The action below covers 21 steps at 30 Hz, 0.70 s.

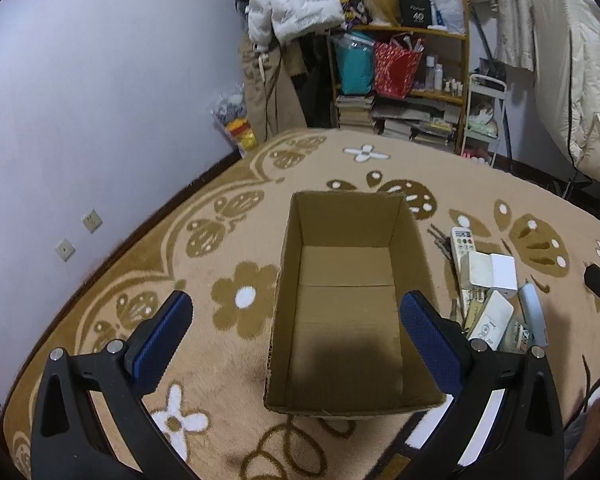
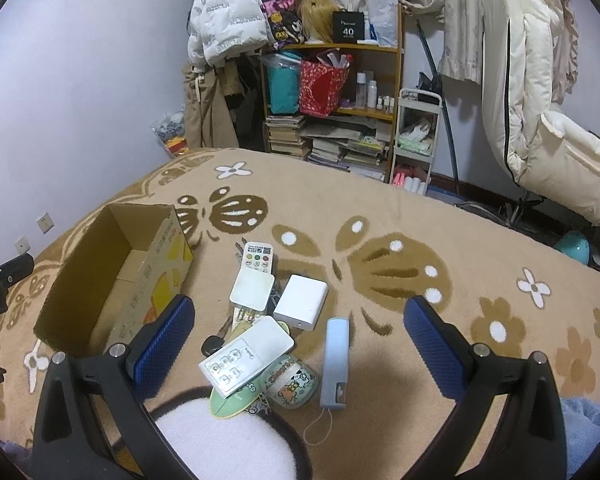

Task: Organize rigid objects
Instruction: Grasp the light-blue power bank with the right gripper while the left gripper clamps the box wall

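An open, empty cardboard box (image 1: 340,304) stands on the patterned rug; it also shows in the right wrist view (image 2: 112,276). My left gripper (image 1: 296,320) is open and empty, hovering over the box. To the box's right lies a pile: a remote control (image 2: 256,260), a white square charger (image 2: 252,290), a white power brick (image 2: 301,302), a white flat case (image 2: 246,354), a grey-blue slim device (image 2: 335,360), a round cartoon tin (image 2: 290,378). My right gripper (image 2: 300,324) is open and empty above the pile. The pile shows in the left wrist view (image 1: 490,300).
A wooden shelf (image 2: 336,100) with books and bags stands at the back wall, with a white cart (image 2: 418,136) beside it. Hanging coats (image 2: 220,40) are at the back left, a padded chair (image 2: 548,140) at the right. A wall (image 1: 80,120) runs along the rug's left edge.
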Each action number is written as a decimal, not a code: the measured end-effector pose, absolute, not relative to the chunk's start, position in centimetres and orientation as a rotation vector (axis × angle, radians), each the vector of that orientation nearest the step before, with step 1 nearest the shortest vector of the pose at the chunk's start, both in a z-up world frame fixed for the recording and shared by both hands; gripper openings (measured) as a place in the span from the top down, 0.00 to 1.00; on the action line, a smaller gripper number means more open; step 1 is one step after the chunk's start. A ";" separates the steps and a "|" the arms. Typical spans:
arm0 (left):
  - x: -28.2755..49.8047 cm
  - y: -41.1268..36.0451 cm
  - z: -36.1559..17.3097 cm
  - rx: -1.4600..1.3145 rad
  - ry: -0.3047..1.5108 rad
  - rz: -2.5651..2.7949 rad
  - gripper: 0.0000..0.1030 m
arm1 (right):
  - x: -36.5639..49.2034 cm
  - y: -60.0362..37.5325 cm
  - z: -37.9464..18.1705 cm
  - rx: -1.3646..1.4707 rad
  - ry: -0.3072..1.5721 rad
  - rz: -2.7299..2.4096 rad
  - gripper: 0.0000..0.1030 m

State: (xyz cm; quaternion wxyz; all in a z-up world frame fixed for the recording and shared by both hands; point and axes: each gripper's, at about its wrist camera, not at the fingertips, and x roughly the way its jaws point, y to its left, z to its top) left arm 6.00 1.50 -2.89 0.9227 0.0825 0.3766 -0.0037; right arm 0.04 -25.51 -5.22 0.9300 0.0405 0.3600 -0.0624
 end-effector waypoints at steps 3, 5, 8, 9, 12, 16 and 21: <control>7.3 2.2 -3.7 0.163 0.809 0.019 0.00 | 1.3 -25.8 -5.8 0.086 0.771 -0.141 0.00; 8.0 2.6 -4.1 0.159 0.832 0.039 0.00 | 1.8 -25.9 -6.4 0.089 0.795 -0.147 0.00; 8.8 2.9 -5.1 0.153 0.873 0.047 0.00 | 2.2 -26.1 -7.1 0.093 0.823 -0.155 0.00; 9.2 2.9 -5.6 0.153 0.891 0.040 0.00 | 2.3 -26.2 -7.4 0.092 0.832 -0.159 0.00; 9.7 3.2 -6.8 0.167 0.923 0.050 0.00 | 2.6 -26.4 -8.2 0.089 0.866 -0.174 0.00; 10.2 3.4 -8.0 0.176 0.990 0.038 0.00 | 2.9 -26.7 -9.1 0.084 0.900 -0.197 0.00; 10.9 4.2 -9.0 0.145 1.042 0.043 0.00 | 3.5 -26.6 -10.3 0.063 0.938 -0.218 0.00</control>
